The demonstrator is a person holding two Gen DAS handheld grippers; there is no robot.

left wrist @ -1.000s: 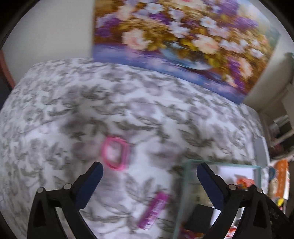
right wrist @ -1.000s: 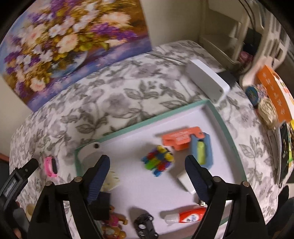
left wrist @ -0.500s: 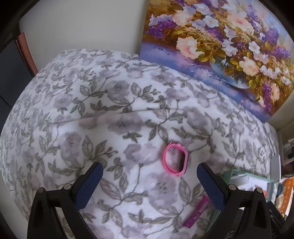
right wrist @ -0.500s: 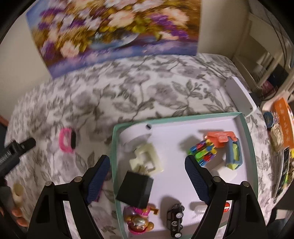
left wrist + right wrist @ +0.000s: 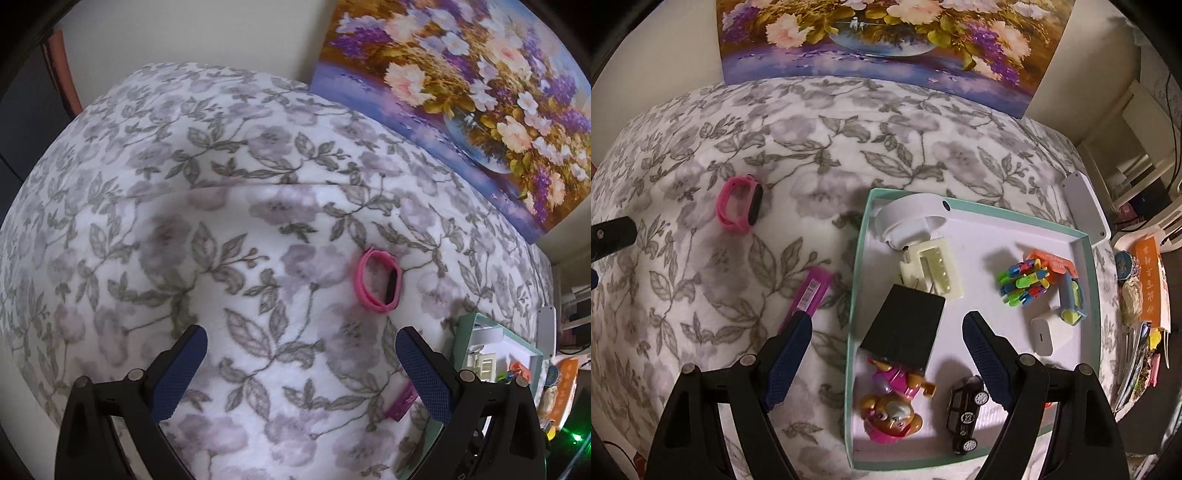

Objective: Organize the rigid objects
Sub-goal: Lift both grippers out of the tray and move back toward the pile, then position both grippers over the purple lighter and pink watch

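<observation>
Left gripper [image 5: 299,354] hangs over bare floral blanket [image 5: 184,206], tongs spread wide, nothing between them. Plenty of open cloth on its left and ahead, out to the blanket's rounded edge. Just past its right finger, the pink band [image 5: 378,281] lies flat, free on all sides. Further right, a purple stick [image 5: 809,293] rests aslant on the blanket, close beside the tray's [image 5: 855,258] left wall but not touching. Right gripper [image 5: 886,347] hovers over that wall, tongs apart and empty, left finger over the stick's near end, right finger over the tray floor. Inside: a black box [image 5: 905,326] leans between the fingers against a cream clip [image 5: 932,271], a toy pup [image 5: 890,406] below, a black car [image 5: 967,413] beside it. Colourful pegs [image 5: 1025,284] sit right, with clear white floor around them. A white bar [image 5: 1086,206] lies outside the far right corner.
</observation>
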